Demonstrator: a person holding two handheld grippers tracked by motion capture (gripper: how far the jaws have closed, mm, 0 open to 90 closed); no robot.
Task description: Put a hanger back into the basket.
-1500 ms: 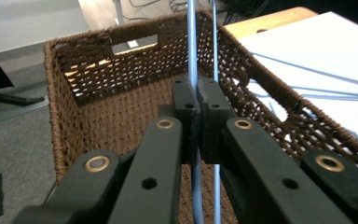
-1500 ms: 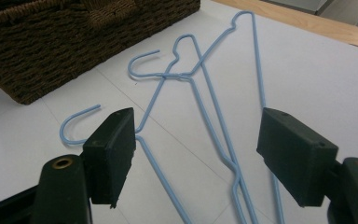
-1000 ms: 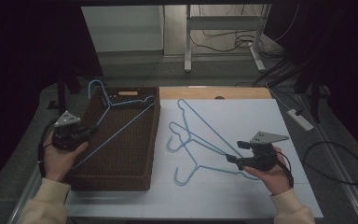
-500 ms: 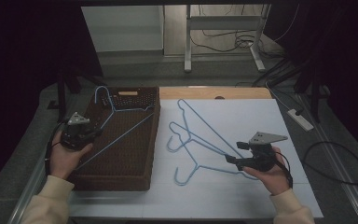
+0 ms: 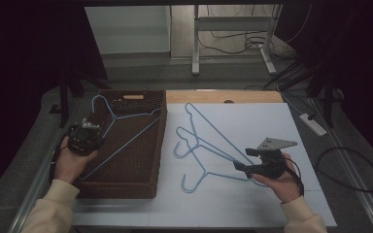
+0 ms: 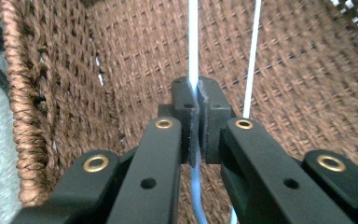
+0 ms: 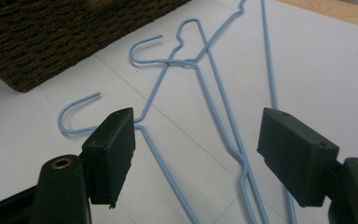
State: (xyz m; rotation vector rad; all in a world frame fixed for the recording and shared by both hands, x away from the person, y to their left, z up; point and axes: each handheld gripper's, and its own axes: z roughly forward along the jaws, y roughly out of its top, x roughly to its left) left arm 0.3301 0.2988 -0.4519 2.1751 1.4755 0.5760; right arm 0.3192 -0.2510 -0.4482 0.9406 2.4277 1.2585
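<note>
A light blue wire hanger (image 5: 126, 127) lies across the brown woven basket (image 5: 141, 167), its hook at the basket's far left corner. My left gripper (image 5: 85, 138) is shut on this hanger's wire (image 6: 193, 56) at the basket's left side, over the woven floor (image 6: 135, 56). Three more blue hangers (image 5: 209, 145) lie overlapping on the white sheet (image 5: 272, 121). My right gripper (image 5: 241, 166) stands open just above the nearest hanger (image 7: 168, 154), jaws wide apart, with nothing between them.
The basket's corner (image 7: 37, 42) is seen at the upper left of the right gripper view. A wooden strip (image 5: 223, 96) runs along the table's far edge. A white power strip (image 5: 312, 124) and cables (image 5: 349, 170) lie to the right.
My left hand has turned and shifted slightly away, carrying the basket hanger so its hook sits farther back. The right gripper has stayed in place.
</note>
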